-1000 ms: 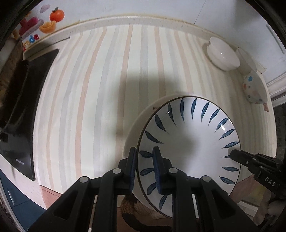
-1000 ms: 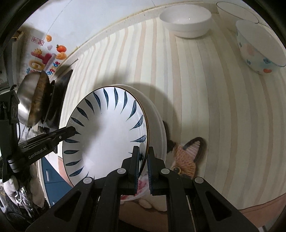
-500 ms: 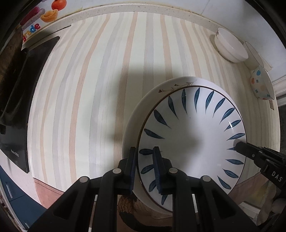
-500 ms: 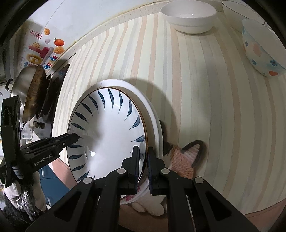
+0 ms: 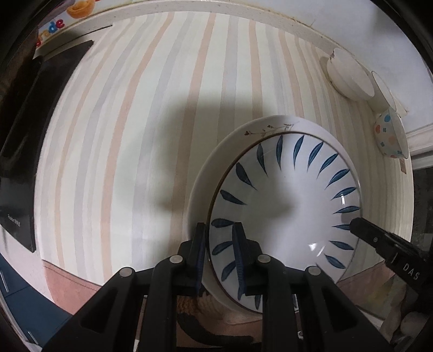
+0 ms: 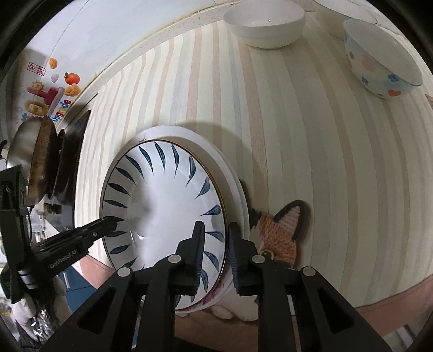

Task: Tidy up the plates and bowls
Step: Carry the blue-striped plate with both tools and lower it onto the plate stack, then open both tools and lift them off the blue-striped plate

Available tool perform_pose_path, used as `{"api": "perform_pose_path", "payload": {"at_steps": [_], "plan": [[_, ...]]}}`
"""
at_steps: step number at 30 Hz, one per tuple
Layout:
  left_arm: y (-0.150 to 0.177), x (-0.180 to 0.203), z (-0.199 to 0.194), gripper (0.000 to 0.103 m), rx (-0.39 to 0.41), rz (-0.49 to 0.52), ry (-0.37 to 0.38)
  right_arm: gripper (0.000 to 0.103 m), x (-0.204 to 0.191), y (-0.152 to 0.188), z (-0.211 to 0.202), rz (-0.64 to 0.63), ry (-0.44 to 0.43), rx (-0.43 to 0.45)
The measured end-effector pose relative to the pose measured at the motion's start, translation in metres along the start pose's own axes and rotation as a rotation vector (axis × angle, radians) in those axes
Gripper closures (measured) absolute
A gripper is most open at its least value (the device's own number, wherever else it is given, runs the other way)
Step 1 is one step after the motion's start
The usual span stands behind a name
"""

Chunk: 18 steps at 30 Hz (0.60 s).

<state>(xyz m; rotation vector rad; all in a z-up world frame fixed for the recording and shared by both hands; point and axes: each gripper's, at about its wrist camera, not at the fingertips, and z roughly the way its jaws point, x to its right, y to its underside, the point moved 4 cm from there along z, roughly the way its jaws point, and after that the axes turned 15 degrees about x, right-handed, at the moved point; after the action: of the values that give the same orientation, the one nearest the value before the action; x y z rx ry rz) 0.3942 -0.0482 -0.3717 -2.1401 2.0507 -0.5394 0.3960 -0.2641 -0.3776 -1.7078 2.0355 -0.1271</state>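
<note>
Right wrist view, leaf-pattern plate [image 6: 162,205] face up, stacked on white plate [image 6: 235,189]

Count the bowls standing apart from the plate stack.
3: a plain white bowl by the back wall, a clear glass bowl behind it at the picture's edge, and a flower-dotted bowl on the right. Others may lie out of view.
</note>
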Motion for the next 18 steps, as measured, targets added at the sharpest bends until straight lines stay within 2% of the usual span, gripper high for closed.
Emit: {"api": "perform_pose_path", "payload": {"at_steps": [6, 12, 18], "plan": [[0.006, 0.001, -0.035, 0.085, 0.058, 0.053, -0.030, 0.079, -0.015, 0.009, -0.024, -0.033, 0.019, 0.038], [0.016, 0.010, -0.085, 0.085, 0.125, 0.085, -0.012, 0.074, -0.039, 0.030, -0.066, -0.067, 0.034, 0.065], [0.036, 0.017, -0.141, 0.085, 0.209, 0.105, 0.030, 0.071, -0.066, 0.056, -0.121, -0.087, 0.039, 0.134]]}}
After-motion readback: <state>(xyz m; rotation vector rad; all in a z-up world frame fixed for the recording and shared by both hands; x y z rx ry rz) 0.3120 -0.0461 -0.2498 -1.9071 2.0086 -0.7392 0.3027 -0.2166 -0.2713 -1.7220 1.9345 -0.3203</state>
